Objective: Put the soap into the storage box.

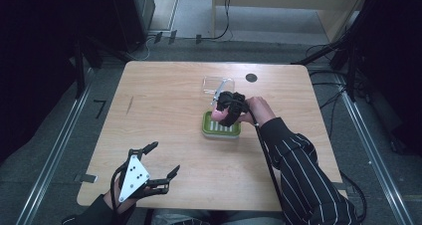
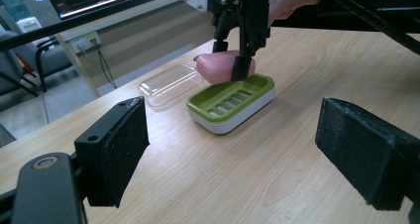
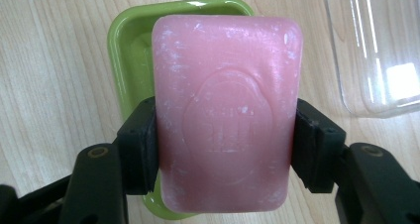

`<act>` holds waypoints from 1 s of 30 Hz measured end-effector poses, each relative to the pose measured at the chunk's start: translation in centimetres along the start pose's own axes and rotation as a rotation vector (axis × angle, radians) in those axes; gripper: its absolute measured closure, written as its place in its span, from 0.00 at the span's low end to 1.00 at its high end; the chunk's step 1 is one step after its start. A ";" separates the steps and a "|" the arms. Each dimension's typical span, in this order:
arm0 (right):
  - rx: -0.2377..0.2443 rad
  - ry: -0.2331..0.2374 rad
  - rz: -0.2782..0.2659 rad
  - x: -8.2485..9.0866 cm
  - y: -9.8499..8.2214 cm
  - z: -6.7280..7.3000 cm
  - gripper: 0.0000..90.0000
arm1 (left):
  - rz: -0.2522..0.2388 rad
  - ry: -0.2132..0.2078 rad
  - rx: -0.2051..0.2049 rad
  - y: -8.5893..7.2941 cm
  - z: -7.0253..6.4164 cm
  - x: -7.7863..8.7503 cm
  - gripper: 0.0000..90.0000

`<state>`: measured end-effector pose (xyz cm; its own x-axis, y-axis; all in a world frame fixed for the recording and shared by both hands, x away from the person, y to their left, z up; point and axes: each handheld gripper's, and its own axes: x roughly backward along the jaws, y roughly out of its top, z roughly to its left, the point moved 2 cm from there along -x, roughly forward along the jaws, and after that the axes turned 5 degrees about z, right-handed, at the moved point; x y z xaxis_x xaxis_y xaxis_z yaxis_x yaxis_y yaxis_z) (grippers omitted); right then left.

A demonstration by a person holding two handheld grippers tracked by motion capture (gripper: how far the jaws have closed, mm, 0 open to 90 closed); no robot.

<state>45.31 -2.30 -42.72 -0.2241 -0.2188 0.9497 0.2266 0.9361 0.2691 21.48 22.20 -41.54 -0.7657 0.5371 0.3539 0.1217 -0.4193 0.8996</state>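
A pink soap bar (image 3: 225, 110) hangs just above a green soap dish (image 3: 131, 40), clamped across its width by my right gripper (image 3: 225, 149). In the left gripper view the soap bar (image 2: 218, 68) hovers over the far end of the green dish (image 2: 230, 102), not resting in it. From the high view, the right gripper (image 1: 226, 110) points down over the dish (image 1: 221, 128) at the table's middle. My left gripper (image 1: 164, 160) stands open near the front left edge, nothing between its pads (image 2: 121, 144).
A clear plastic lid (image 1: 216, 83) lies on the wooden table (image 1: 164, 100) just behind the dish, also seen as the clear lid (image 3: 381, 45) beside the soap. A round dark grommet (image 1: 251, 77) sits near the far edge.
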 end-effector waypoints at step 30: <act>0.037 0.053 0.057 -2.6 0.2 -0.4 0.43 | 0.001 0.015 0.009 -0.2 0.1 0.5 0.15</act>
<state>46.32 -1.69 -45.13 -0.1611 -0.1780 0.9708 0.2023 0.9568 0.2090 21.11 22.62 -41.53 -0.7747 0.5259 0.3511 0.1278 -0.4135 0.9015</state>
